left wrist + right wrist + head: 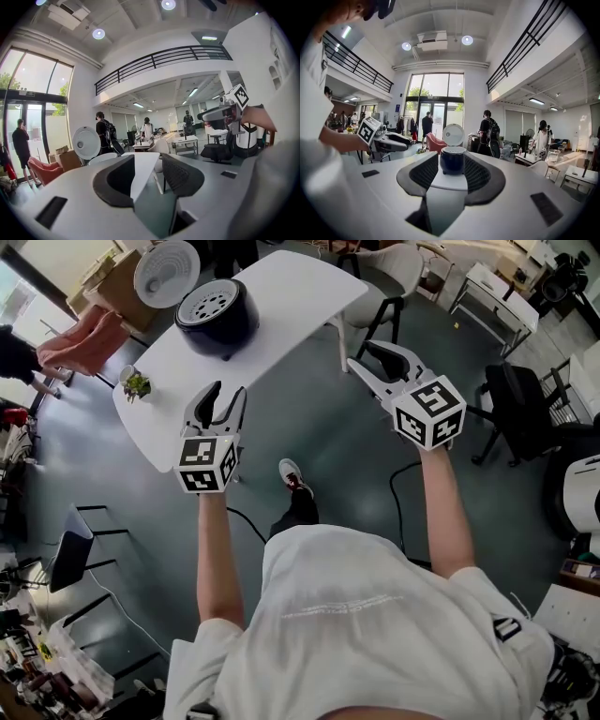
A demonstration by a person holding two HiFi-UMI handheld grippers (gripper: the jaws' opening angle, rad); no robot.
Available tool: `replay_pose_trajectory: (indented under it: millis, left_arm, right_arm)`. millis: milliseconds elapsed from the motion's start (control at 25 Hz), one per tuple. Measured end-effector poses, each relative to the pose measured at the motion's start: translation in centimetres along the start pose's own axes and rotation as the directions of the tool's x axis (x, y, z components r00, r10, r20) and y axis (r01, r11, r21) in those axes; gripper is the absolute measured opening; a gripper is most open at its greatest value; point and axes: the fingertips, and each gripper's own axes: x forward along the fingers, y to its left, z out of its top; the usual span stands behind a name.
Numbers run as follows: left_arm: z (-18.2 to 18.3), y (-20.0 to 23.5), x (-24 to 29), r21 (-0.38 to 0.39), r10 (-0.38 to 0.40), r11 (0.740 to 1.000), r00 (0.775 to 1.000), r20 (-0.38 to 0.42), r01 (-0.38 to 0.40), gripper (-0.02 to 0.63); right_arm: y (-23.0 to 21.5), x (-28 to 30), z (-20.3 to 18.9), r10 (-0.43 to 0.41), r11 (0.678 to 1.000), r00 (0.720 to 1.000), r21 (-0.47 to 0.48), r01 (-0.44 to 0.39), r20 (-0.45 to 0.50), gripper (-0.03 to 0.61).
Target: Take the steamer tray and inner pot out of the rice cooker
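No words, brands or numbers can be read. The only signs are black-and-white square code markers on the cubes of the left gripper [230, 397], at 9 o'clock in the head view, and the right gripper [367, 354], at 2 o'clock. Faint print on the shirt [342, 606], at 6 o'clock, is illegible.

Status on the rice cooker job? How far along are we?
Done: only the lid of the rice cooker stands open. In hand: nothing. The left gripper and right gripper are open and empty, short of the table. Left: the steamer tray sits in the cooker; the inner pot isn't visible beneath it.
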Motion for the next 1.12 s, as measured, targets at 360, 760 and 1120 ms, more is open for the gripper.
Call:
replay_pose_trajectory:
  millis: [360,760,1120]
  left_arm:
    - [-0.7,7.9,7.5,-0.012,0.022,1.000,1.000,-0.005,-0.022,0.199]
    - [-1.2,17.7,14.9,-0.065,0.030,0.997,0.999,-0.028,-0.032,0.199]
    - [-3.0,24.8,19.7,-0.123,0.039,0.991,0.999,-0.035,-0.043,0.199]
  right_arm:
    - [-3.8,10.5,0.7,0.031,0.999,0.998,-0.032,-0.032,-0.052,0.166]
    - [-6.8,23.4,2.5,0.086,0.992,0.988,-0.078,-0.096,-0.129,0.166]
    - [-7.5,33.6,2.8,0.141,0.980,0.972,-0.112,-0.164,-0.191,0.176]
